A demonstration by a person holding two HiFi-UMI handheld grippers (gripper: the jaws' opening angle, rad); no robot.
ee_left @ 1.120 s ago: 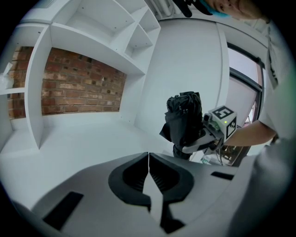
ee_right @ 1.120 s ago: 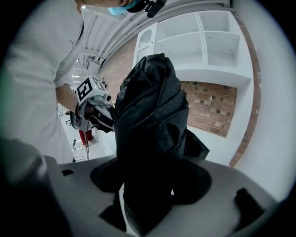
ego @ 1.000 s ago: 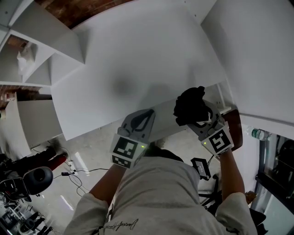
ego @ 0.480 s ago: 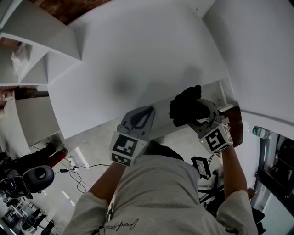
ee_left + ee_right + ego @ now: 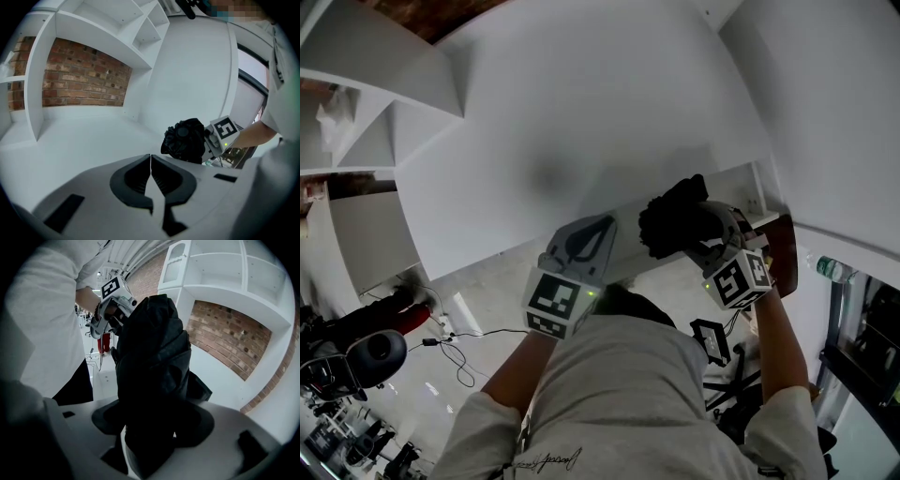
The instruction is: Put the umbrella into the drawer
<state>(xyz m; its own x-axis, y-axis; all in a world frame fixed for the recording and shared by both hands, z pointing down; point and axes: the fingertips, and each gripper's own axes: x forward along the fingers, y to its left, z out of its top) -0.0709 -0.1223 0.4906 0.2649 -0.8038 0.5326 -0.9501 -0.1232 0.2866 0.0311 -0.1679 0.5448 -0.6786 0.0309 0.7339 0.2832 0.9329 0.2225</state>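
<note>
A folded black umbrella [image 5: 675,223] stands up out of my right gripper [image 5: 705,240], whose jaws are shut on it; in the right gripper view the umbrella [image 5: 152,366] fills the middle and hides both jaws. My left gripper [image 5: 584,246] is shut with nothing in it, its jaws touching over the white desk's front edge [image 5: 628,246]. In the left gripper view the umbrella [image 5: 183,139] sits to the right of my shut left gripper [image 5: 150,161], beside the right gripper's marker cube [image 5: 226,131]. No drawer shows in any view.
The white desktop [image 5: 581,122] runs back to a white wall, with white shelving [image 5: 366,103] at the left and a brick wall [image 5: 82,77] behind it. A person's grey-shirted torso [image 5: 628,403] fills the bottom. Cables [image 5: 455,352] and a plastic bottle [image 5: 831,271] lie below.
My right gripper has carried the umbrella a little to the left, towards the left gripper. The left gripper has stayed where it was.
</note>
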